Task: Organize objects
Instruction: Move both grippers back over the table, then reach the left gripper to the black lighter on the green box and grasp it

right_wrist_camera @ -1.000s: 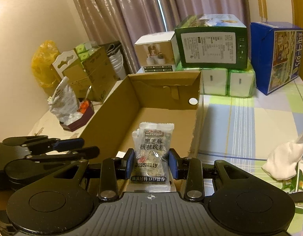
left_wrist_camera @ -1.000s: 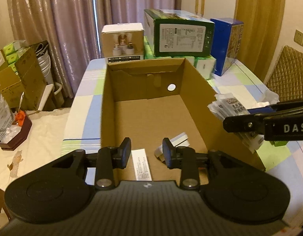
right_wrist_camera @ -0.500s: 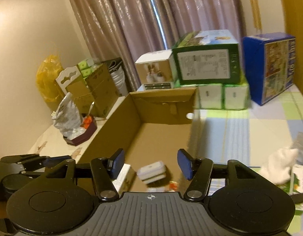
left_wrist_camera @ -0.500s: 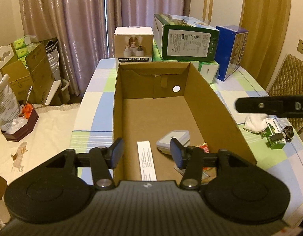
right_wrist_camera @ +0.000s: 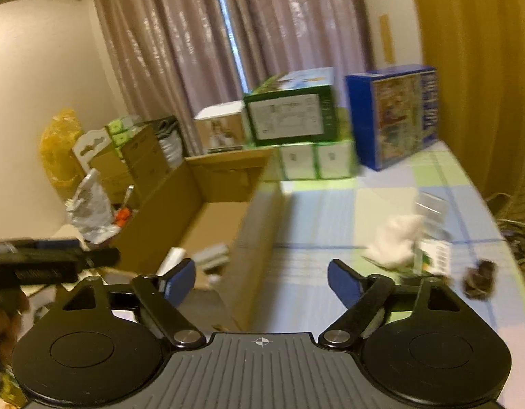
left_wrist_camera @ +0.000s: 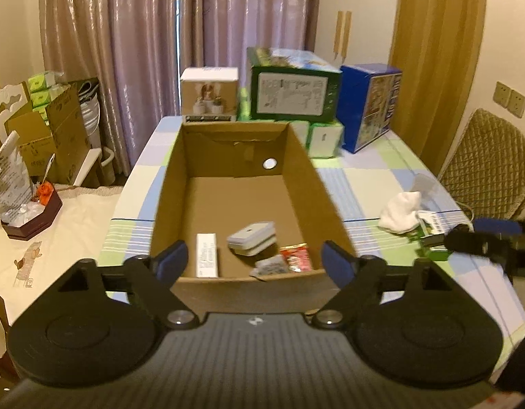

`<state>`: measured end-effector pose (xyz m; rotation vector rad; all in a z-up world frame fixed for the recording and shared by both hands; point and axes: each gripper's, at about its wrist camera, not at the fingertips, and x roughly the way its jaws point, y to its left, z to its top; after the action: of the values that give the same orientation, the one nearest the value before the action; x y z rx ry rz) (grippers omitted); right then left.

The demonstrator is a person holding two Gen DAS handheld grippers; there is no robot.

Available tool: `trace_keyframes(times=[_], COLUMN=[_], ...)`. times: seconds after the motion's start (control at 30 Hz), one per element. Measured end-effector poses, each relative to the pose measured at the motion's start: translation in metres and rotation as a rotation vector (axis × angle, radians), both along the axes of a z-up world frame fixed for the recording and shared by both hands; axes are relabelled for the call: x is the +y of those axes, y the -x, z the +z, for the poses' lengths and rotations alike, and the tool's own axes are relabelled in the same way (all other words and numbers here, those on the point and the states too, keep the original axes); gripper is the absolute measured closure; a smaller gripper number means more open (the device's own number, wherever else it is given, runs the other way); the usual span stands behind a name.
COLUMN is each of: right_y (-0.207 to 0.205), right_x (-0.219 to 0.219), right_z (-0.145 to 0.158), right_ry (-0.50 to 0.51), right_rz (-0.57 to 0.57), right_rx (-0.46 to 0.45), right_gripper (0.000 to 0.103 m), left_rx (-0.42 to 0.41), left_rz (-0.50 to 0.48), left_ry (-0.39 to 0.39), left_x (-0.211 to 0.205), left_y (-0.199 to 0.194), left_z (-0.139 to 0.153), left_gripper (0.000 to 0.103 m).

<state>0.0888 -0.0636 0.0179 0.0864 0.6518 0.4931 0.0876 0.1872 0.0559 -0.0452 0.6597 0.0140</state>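
Cardboard box [left_wrist_camera: 243, 201] holds 4 items; both grippers wide, empty. Take right gripper [right_wrist_camera: 261, 281] to white cloth [right_wrist_camera: 397, 242], grab its bulk.

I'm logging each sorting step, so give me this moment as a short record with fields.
container: open cardboard box on the table
inside box: white carton, white case, red packet, grey packet
outside box: white cloth, green carton
left gripper: jaws open, empty
right gripper: jaws open, empty
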Motion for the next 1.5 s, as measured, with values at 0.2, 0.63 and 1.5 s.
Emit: trace_keyframes(times=[0.2, 0.63, 1.5], right_y=[0.040, 0.074, 0.037], right_x=[-0.054, -0.156, -0.204], right_z=[-0.011, -0.009, -0.024], right_ry=[0.051, 0.029, 0.015], right_rz=[-0.084, -0.299, -0.340], right_rx=[0.004, 0.010, 0.036], right_gripper=[0.012, 0.009, 0.009], left_rx=[-0.025, -0.007, 0.031], left_rz=[-0.022, -0.147, -0.362], left_ry=[-0.001, 0.024, -0.061], left_x=[-0.040, -0.115, -0.192], left_y=[0.026, 0.044, -0.005], left_z=[0.009, 0.007, -0.019], left_gripper=[0.007, 0.002, 0.004])
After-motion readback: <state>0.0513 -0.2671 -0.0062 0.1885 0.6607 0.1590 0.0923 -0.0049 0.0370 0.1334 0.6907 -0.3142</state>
